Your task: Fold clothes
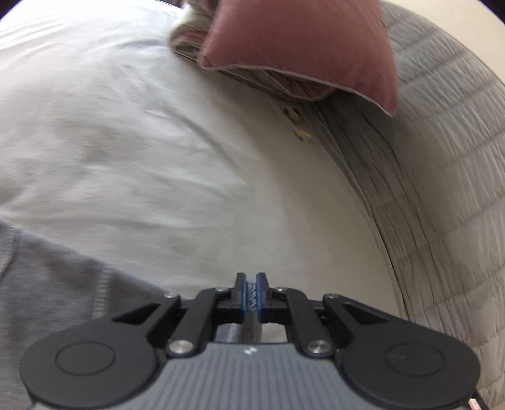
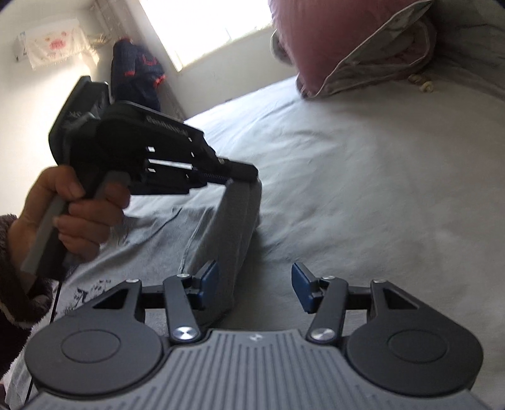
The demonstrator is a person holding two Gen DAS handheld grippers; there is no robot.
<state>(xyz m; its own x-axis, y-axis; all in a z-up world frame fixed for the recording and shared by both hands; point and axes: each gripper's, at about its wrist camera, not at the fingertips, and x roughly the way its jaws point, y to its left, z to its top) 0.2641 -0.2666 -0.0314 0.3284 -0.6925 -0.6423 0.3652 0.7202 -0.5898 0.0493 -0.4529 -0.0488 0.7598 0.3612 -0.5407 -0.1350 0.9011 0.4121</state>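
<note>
A grey garment (image 1: pixel 47 268) lies on the bed at the lower left of the left wrist view. My left gripper (image 1: pixel 251 280) is shut, with a thin strip of the grey fabric pinched between its blue pads. In the right wrist view that left gripper (image 2: pixel 244 175), held by a person's hand (image 2: pixel 79 214), lifts a fold of the grey garment (image 2: pixel 227 227) off the bed. My right gripper (image 2: pixel 254 277) is open. The hanging fold runs down just inside its left pad (image 2: pixel 208 277), and the pads do not press on it.
A white bed sheet (image 1: pixel 126 126) covers the mattress. A pink pillow (image 1: pixel 300 47) rests on a grey quilt (image 1: pixel 442 157) at the far side. In the right wrist view a bright window (image 2: pixel 205 25) and dark hanging clothes (image 2: pixel 135 75) stand beyond the bed.
</note>
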